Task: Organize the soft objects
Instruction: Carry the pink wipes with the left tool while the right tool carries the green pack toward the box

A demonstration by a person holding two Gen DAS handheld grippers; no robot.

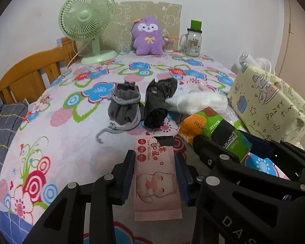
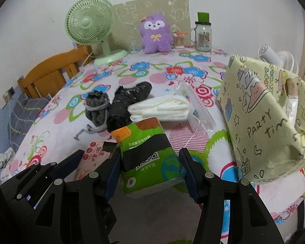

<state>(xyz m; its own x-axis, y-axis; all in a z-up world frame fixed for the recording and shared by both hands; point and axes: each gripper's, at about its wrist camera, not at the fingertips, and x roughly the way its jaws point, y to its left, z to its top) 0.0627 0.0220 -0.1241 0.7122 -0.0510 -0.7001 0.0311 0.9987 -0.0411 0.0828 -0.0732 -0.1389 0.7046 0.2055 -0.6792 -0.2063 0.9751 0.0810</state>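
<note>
Wipes pack [image 1: 156, 174], pink with a cartoon cat, sits clamped between the blue pads of the left gripper [image 1: 155, 163], raised just over the flowered tablecloth [image 1: 71, 142]. Close on its right, the right gripper [image 2: 150, 169] pinches a green tissue pack [image 2: 150, 158] from both sides. Just ahead of both grippers lie a grey drawstring pouch [image 1: 125, 106] and a black rolled bundle [image 1: 157, 101], touching side by side, with folded white pads [image 2: 162, 106] next to them. Off to the right stands a yellow patterned box [image 2: 268, 118]. Far beyond, by the wall, are a purple plush toy [image 1: 148, 37], a green fan [image 1: 87, 20] and a glass jar [image 1: 193, 40].
</note>
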